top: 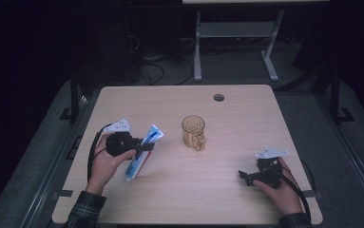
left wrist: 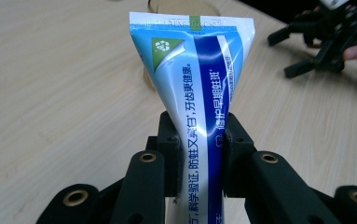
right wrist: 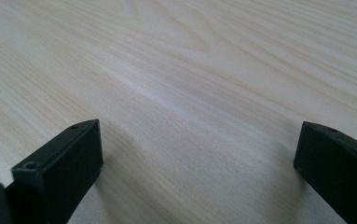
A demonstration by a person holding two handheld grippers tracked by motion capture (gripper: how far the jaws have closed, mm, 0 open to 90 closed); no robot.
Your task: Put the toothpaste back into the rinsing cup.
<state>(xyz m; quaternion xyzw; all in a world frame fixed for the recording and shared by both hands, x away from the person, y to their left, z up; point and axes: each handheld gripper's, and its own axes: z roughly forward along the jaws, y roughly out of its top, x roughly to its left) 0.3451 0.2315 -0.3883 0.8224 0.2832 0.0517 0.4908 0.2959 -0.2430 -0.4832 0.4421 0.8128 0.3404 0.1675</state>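
The left gripper (top: pixel 144 147) is closed on a blue and white toothpaste tube (top: pixel 144 151), its two black jaws pinching the tube across its middle. In the left gripper view the tube (left wrist: pixel 204 93) rises between the pads, flat crimped end up, printed with Chinese text and a recycling mark. The right gripper (top: pixel 244 176) is wide open and holds nothing; in its own view the jaws stand far apart over bare wood.

The table (top: pixel 227 123) is pale wood with rounded corners and a round cable hole (top: pixel 218 97) near its far edge. A clear amber mug (top: pixel 193 132) stands near the centre. The room around is dark, with cables on the floor and a grey desk frame (top: pixel 236 42) beyond the far edge.

The tube is near the left edge. Its long axis is tilted, cap end down and toward the near edge, crimped end up and toward the far right corner. I cannot tell whether the cap touches the tabletop.
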